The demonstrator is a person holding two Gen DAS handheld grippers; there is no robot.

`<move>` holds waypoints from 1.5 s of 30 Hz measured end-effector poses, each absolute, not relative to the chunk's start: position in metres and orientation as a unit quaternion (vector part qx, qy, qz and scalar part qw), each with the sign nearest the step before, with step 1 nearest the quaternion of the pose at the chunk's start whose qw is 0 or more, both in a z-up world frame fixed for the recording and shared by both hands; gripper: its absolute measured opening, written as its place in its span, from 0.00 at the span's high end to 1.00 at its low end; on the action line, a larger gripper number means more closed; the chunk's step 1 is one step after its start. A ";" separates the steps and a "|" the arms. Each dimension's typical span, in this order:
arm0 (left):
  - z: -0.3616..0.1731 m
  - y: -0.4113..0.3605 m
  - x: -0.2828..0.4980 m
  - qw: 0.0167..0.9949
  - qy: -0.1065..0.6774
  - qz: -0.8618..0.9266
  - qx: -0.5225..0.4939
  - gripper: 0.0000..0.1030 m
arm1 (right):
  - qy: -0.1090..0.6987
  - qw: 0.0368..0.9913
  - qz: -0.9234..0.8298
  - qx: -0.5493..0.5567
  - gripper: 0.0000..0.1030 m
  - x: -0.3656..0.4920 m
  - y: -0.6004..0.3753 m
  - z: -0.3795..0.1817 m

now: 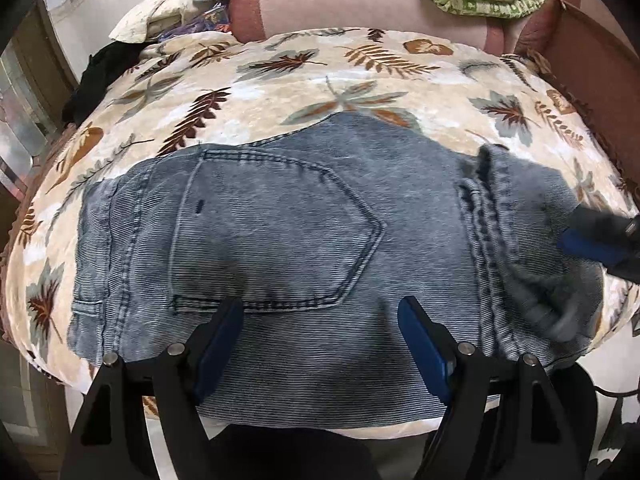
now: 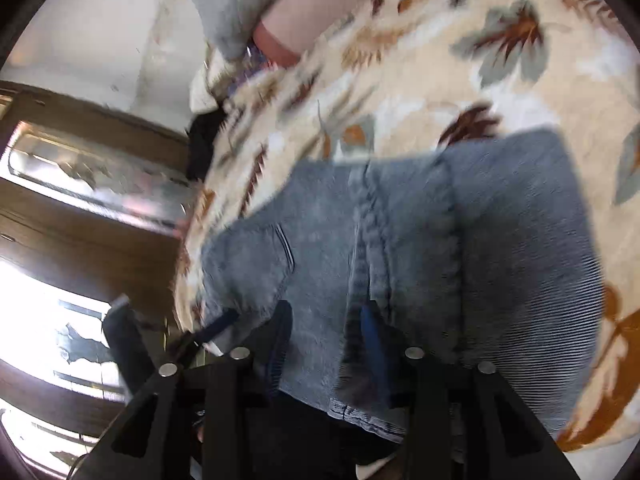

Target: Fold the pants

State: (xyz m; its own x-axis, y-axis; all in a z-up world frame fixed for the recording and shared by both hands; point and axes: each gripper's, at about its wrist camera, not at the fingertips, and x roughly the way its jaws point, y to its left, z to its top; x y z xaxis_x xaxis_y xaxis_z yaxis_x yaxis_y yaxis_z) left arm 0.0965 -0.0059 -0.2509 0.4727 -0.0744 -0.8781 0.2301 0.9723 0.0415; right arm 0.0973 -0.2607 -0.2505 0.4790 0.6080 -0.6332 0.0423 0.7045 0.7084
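A: Since the jeans [image 1: 280,220] already lie folded on the bed [image 1: 280,80], left gripper [image 1: 320,320] hangs wide over them, holding nothing?

B: Yep. Right gripper [image 2: 326,320] looks part-open at the right fold, probably letting go; blurry though.

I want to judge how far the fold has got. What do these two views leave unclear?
- Jeans, left wrist view: near edge hidden behind the left gripper; legs not visible.
- Right gripper, left wrist view: blurred and cut off by the frame edge.
- Right wrist view: motion blur smears the denim between the fingers, so contact is unclear.
- Blanket: far clutter too small.
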 end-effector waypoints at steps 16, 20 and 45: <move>-0.253 -0.079 0.072 0.842 0.499 -0.193 0.076 0.23 | 0.590 0.751 0.139 0.261 0.55 0.071 -0.293 -0.281; -0.247 -0.074 0.073 0.847 0.492 -0.192 0.060 0.23 | 0.558 0.772 0.127 0.276 0.54 0.081 -0.309 -0.261; -0.259 -0.042 0.071 0.840 0.504 -0.199 0.039 0.99 | 0.573 0.726 0.141 0.354 0.54 0.030 -0.322 -0.301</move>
